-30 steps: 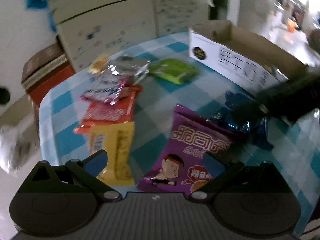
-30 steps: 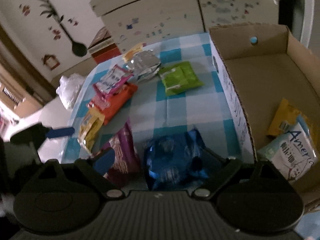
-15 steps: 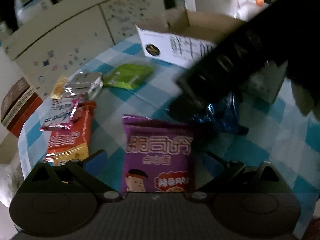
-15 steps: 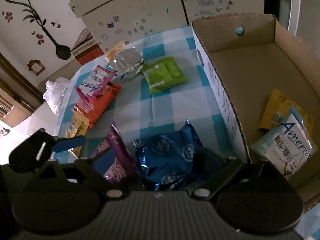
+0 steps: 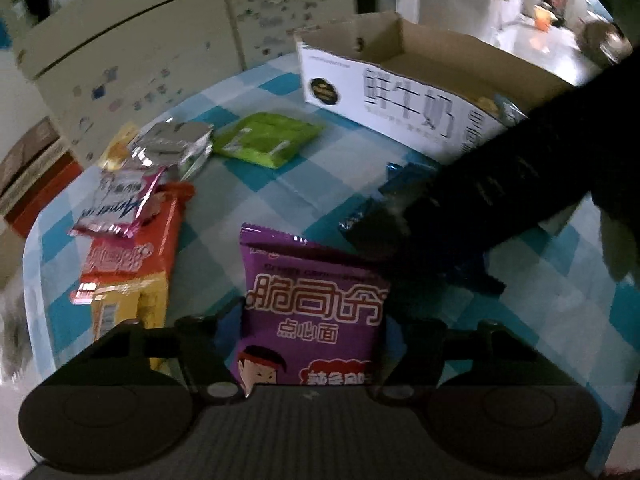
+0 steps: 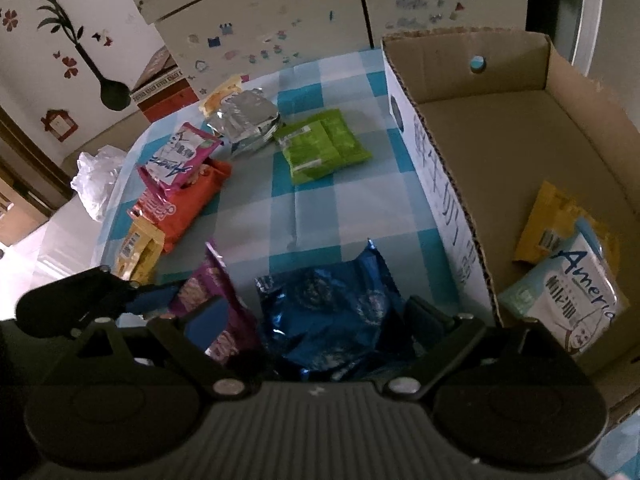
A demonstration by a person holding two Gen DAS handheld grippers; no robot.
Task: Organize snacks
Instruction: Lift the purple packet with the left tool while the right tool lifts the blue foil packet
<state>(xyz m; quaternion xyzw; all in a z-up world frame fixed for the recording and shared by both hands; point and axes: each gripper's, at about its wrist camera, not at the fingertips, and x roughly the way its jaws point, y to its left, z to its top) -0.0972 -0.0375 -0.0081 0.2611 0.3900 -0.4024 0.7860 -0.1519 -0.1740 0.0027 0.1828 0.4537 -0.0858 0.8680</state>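
A purple snack bag stands between the fingers of my left gripper. The jaws are closing and both pads press on the bag's sides. In the right wrist view the same purple bag stands tilted on edge beside my left gripper. A crumpled blue foil bag lies between the fingers of my right gripper. Those jaws stand wide and are opening slightly. The open cardboard box stands at the right. It holds a yellow pack and a white pack.
On the blue checked cloth lie a green pack, a silver foil pack, a pink-and-white pack, an orange pack and a yellow pack. The table's edge runs along the left. A pale cabinet stands behind.
My left gripper has come in over the purple bag and its fingers have closed from wide apart onto the bag's sides. The right gripper has stayed around the blue bag.
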